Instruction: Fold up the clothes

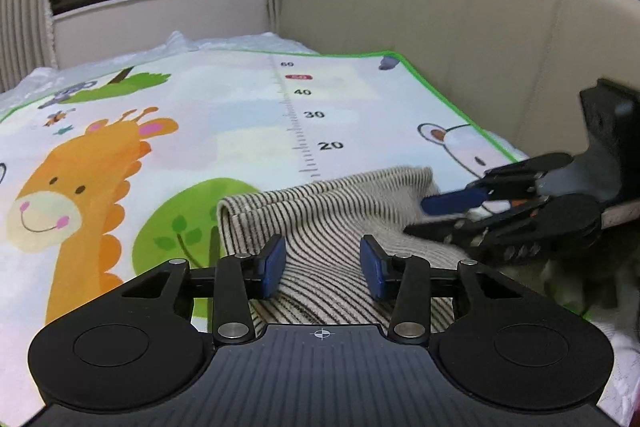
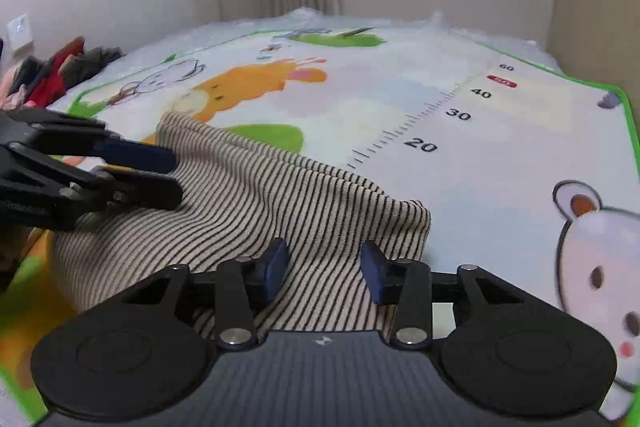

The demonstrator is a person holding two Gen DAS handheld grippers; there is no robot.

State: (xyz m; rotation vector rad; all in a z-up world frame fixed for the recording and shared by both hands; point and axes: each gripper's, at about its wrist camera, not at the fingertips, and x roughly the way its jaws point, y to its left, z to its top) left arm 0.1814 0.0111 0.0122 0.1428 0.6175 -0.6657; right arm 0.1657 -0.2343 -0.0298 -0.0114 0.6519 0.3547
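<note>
Directly beneath both grippers' parted tips, striped garment [image 1: 320,227]

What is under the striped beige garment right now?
The striped beige knit garment lies on a cartoon-animal play mat with green edging; a green tree print shows past its far edge. Whatever print or object sits beneath the cloth itself is covered.

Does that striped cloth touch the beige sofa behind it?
Apart. In the left wrist view, printed mat shows between the striped cloth and the sofa.
</note>
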